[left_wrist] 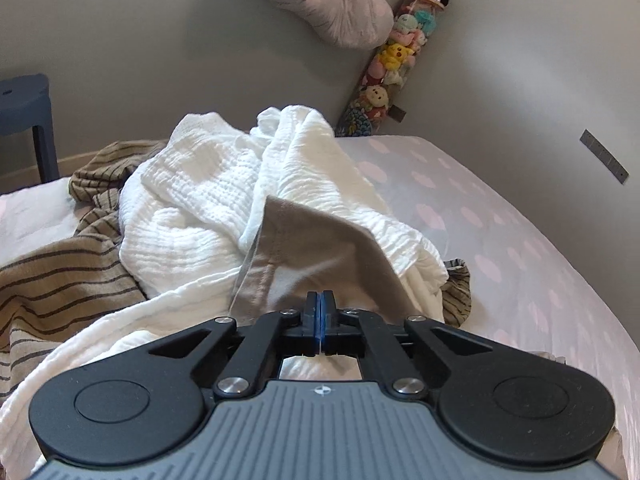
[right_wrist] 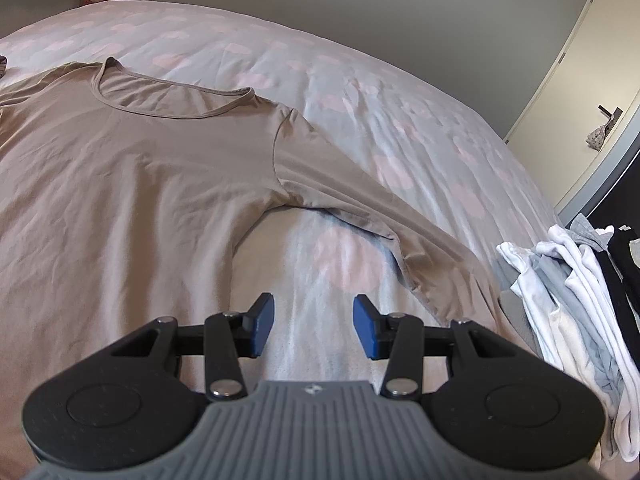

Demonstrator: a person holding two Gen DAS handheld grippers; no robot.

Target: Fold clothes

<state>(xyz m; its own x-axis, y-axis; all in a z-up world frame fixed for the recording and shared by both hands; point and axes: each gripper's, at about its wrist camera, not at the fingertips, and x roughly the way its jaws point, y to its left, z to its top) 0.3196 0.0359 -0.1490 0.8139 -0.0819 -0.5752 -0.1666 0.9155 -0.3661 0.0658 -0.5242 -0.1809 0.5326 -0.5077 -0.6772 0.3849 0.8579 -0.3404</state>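
A taupe long-sleeved shirt (right_wrist: 140,168) lies flat on the bed, neckline toward the far side. Its right sleeve (right_wrist: 380,208) runs out toward the bed's edge. My right gripper (right_wrist: 314,326) hovers open over bare sheet between the shirt's body and that sleeve, with nothing between its pads. In the left wrist view, my left gripper (left_wrist: 320,310) has its jaws pressed together on a taupe piece of the shirt (left_wrist: 316,248), which stretches away over a crumpled white garment (left_wrist: 192,200).
A tan striped garment (left_wrist: 60,272) lies left of the white one. The bed (left_wrist: 520,220) has a grey sheet with pink clouds. White, grey and black clothes (right_wrist: 560,300) are heaped at its right edge. Nearby are a plush-toy column (left_wrist: 392,60), a blue stool (left_wrist: 24,104) and a door (right_wrist: 580,80).
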